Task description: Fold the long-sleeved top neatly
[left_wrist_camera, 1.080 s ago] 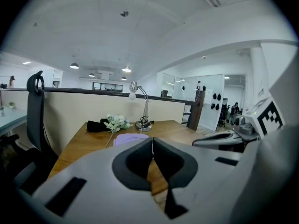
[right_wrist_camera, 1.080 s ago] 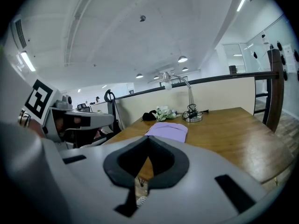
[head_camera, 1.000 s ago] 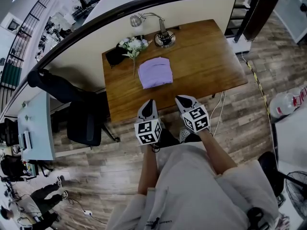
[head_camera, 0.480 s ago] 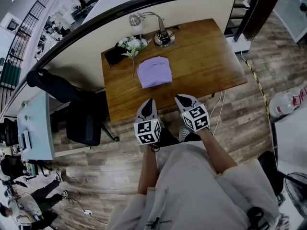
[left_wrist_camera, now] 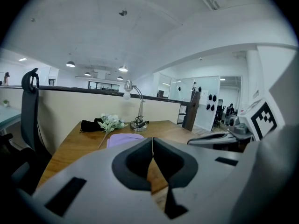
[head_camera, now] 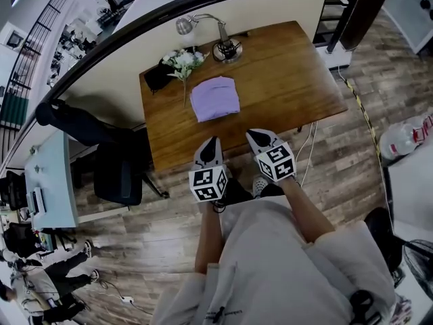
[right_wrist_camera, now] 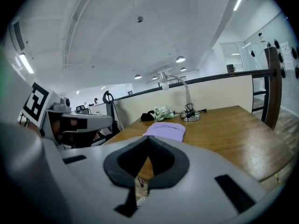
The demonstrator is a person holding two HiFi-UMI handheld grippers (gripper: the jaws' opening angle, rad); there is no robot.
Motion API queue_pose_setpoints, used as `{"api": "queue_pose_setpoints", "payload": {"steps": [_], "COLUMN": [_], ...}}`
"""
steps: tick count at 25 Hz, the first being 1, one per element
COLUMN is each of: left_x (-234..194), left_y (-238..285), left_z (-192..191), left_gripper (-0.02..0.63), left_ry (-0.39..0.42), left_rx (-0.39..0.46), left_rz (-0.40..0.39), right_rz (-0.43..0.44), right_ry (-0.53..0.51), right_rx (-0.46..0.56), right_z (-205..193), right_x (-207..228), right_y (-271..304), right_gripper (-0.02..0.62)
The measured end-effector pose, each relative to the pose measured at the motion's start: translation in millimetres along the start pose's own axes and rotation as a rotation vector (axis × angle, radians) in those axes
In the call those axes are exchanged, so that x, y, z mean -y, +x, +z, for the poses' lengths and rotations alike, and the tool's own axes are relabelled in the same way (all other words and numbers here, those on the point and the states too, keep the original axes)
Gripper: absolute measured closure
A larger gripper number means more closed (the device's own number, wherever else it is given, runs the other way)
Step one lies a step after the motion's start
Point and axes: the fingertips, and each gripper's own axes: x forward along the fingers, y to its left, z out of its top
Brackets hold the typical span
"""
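Observation:
The lilac long-sleeved top (head_camera: pixel 214 98) lies folded into a small rectangle on the wooden table (head_camera: pixel 284 87), left of its middle; it also shows as the lilac top (left_wrist_camera: pixel 124 138) and the lilac top (right_wrist_camera: pixel 166 129) in the gripper views. My left gripper (head_camera: pixel 212 143) hovers over the table's near edge, shut and empty. Beside it my right gripper (head_camera: pixel 253 137) is shut too, with nothing between its jaws. Both are well short of the top, held close to my body.
A silver desk lamp (head_camera: pixel 222 40), a bunch of white flowers (head_camera: pixel 179 61) and a black pouch (head_camera: pixel 157 78) stand along the table's far edge. A black office chair (head_camera: pixel 111 158) stands to the table's left. Cables (head_camera: pixel 308 158) hang at the near right corner.
The head view has shifted slightly, so the table sits a little higher and further left in the picture. Both grippers stay where they were, shut.

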Motion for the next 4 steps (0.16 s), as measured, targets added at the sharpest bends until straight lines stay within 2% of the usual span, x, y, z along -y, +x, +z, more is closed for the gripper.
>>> {"api": "queue_pose_setpoints", "payload": {"steps": [4], "left_x": [1.2], "left_y": [-0.8], "left_z": [-0.4], "left_gripper": [0.581], "left_ry": [0.001], "left_rx": [0.001], "left_rz": [-0.004], "right_rz": [-0.007], "right_ry": [0.005], "right_rx": [0.001], "right_z": [-1.5], "right_x": [2.8], "right_y": [-2.8], "right_gripper": [0.591]}}
